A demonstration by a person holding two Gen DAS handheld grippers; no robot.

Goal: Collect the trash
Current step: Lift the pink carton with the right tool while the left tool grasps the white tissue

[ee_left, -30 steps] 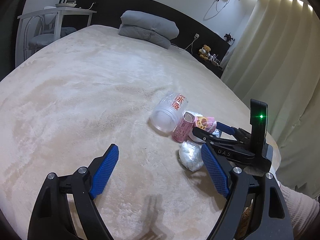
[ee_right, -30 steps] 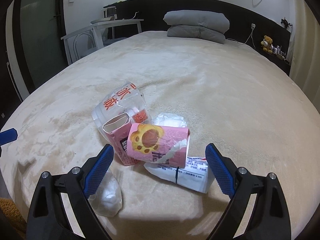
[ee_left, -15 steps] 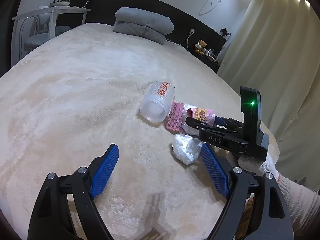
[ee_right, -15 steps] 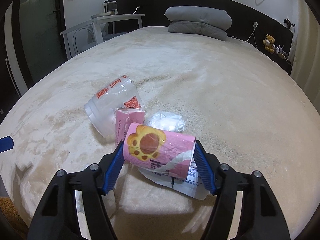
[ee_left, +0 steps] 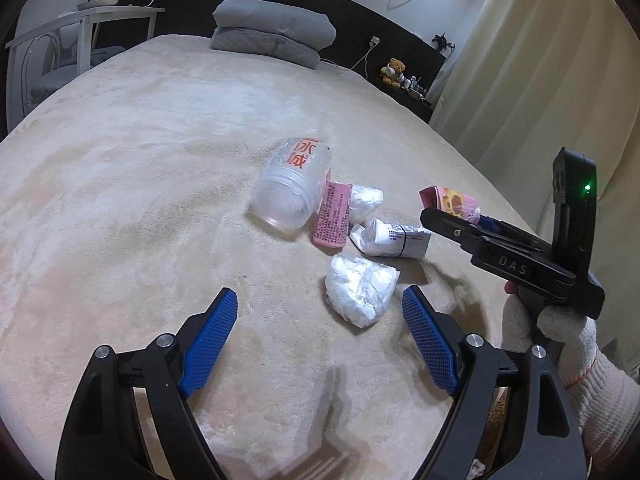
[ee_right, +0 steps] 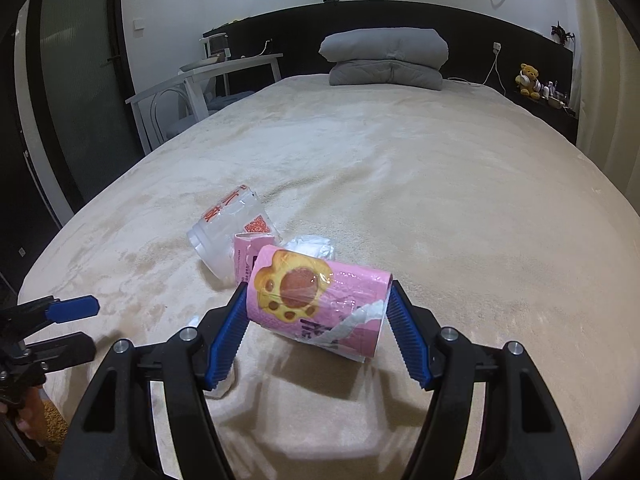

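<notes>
From the right wrist camera, the right gripper (ee_right: 316,316) has its blue pads pressed against both ends of a pink paw-print wrapper (ee_right: 316,300), holding it clear of the beige bedspread (ee_right: 440,200). The left wrist camera shows what that view hides: under the spot where the wrapper lay sits a white printed packet (ee_left: 394,237), and a crumpled white tissue wad (ee_left: 360,288) lies between the tips of the left gripper (ee_left: 320,344), whose jaws stand wide with nothing in them. It also shows the gloved hand (ee_left: 560,332) that carries the right tool. The right view in turn shows the QR label on the clear plastic cup (ee_right: 232,236), which the left view does not.

A second ago the right jaws were spread around the wrapper as it lay on the pile; they have since closed on it and it has been lifted away from the heap. The left gripper has come nearer the tissue wad, jaws unchanged.

On the bed I count one plastic cup lying on its side, one pink carton (ee_left: 332,220) touching it, two tissue wads with the second (ee_left: 366,200) just beyond the carton, one white packet, and one wrapper in the grip. A folded grey quilt (ee_right: 384,58) lies at the headboard.
</notes>
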